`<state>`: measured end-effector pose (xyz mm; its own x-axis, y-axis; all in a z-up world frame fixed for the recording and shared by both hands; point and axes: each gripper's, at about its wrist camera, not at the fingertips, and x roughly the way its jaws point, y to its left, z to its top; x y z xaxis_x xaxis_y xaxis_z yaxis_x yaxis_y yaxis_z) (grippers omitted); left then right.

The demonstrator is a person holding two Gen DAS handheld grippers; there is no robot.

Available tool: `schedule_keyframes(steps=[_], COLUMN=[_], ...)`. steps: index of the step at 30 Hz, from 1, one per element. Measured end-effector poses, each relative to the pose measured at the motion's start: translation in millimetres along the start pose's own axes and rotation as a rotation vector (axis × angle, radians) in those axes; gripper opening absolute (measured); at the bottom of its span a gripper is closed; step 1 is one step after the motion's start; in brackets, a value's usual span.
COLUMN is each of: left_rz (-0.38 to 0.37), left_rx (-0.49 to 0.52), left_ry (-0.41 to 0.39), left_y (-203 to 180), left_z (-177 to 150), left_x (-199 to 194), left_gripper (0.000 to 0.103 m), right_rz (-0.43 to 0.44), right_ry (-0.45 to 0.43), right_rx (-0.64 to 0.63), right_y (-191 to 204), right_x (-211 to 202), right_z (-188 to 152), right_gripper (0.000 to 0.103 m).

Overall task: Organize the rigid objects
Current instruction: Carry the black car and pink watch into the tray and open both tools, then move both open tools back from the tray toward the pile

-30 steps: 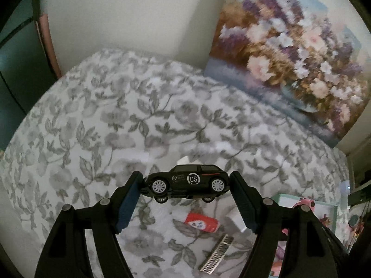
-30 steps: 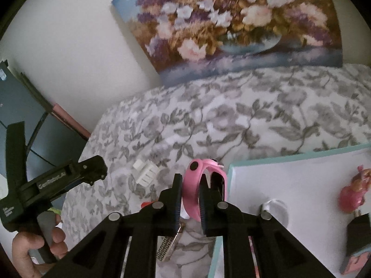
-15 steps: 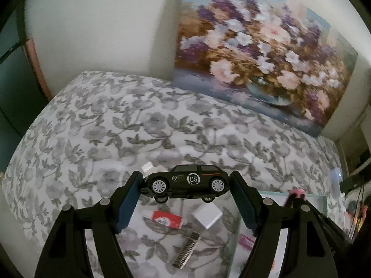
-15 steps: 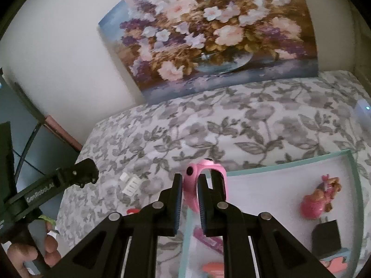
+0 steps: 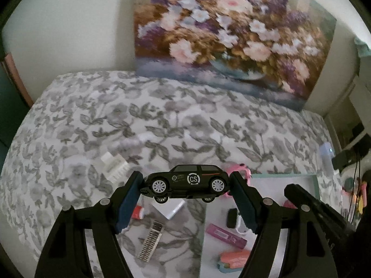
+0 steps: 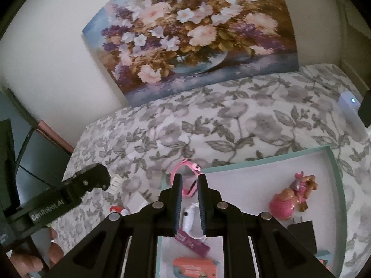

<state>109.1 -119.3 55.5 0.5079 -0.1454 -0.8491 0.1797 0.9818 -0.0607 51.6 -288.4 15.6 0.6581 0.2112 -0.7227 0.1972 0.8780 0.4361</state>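
Car (image 5: 186, 181) marked "CS" | left claw (image 5: 185, 183) clamps it | right claw (image 6: 189, 191) clamps pink watch (image 6: 185, 180)

The toy car (image 5: 186, 181) sits crosswise between the left jaws, above the bedspread (image 5: 162, 120). The tray (image 6: 334, 162) lies below and right of the right jaws, with the figurine (image 6: 292, 197) in it.

Pale plain wall (image 6: 58, 53), large flower painting (image 6: 192, 34) leaning against it, bed with grey leaf-patterned white cover (image 5: 162, 120), dark furniture at the left edge (image 5: 9, 106), dim soft light
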Motion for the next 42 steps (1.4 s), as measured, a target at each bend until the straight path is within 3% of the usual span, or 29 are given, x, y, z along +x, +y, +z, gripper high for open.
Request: schedule_keyframes(steps=[14, 31, 42], left_rz=[0.017, -0.029, -0.055], left_rx=[0.177, 0.237, 0.224], left_ry=[0.110, 0.180, 0.205], left_y=[-67.8, -97.1, -97.6], left_z=[-29.0, -44.7, -43.0], left_x=[40.4, 56.2, 57.3], left_gripper=[0.077, 0.077, 0.077], right_rz=[-0.089, -0.111, -0.107], right_ry=[0.083, 0.082, 0.068], right_rx=[0.058, 0.098, 0.109], right_y=[-36.8, -60.1, -63.5], right_x=[11.7, 2.9, -1.7], right_z=[-8.3, -6.9, -6.2], right_gripper=[0.014, 0.014, 0.016])
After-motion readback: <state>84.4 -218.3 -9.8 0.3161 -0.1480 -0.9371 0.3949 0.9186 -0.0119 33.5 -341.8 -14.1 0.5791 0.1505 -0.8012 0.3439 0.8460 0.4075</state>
